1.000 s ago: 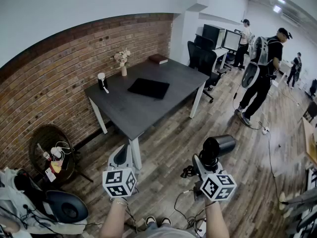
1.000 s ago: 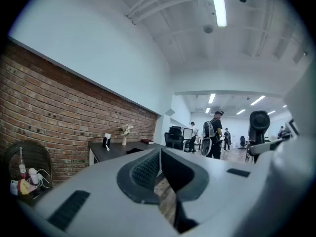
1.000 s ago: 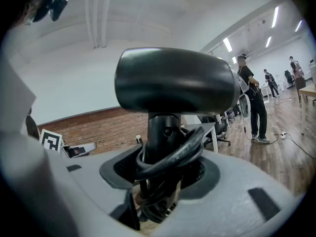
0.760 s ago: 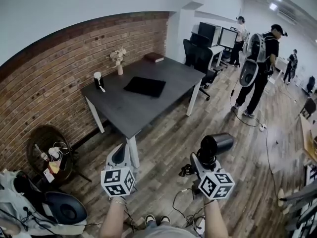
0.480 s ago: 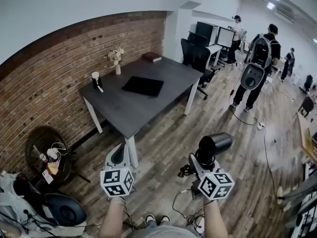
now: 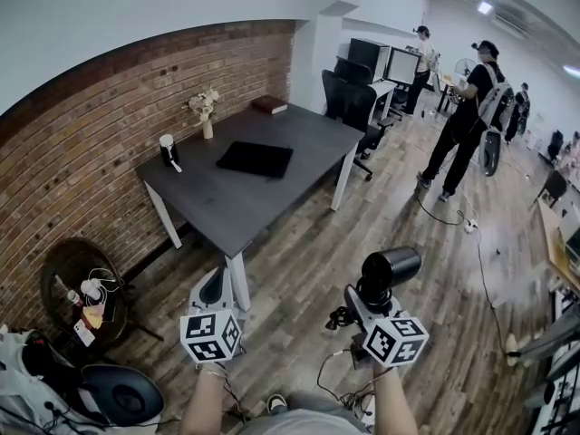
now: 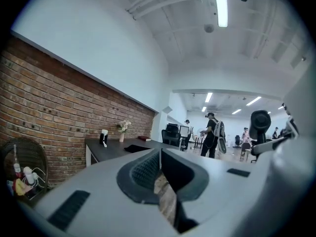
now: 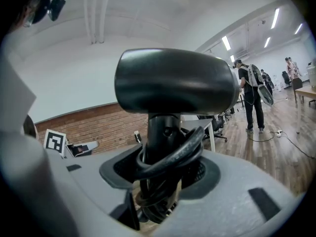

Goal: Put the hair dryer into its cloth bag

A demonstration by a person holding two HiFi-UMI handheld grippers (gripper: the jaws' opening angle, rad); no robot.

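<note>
A brick wall (image 6: 109,107) fills the upper left. Before it stands a dark table (image 6: 227,208) bearing a flat black bag (image 6: 255,159), a book (image 6: 271,105) and a vase (image 6: 207,127). At lower right, the right gripper (image 6: 364,299) clamps the black hair dryer (image 6: 391,266) by its cord-wrapped handle. At lower left, the left gripper (image 6: 217,279) is closed on nothing.

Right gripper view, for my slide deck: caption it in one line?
Right gripper holds a black hair dryer upright by its handle, cord looped round it, brick wall behind.
</note>
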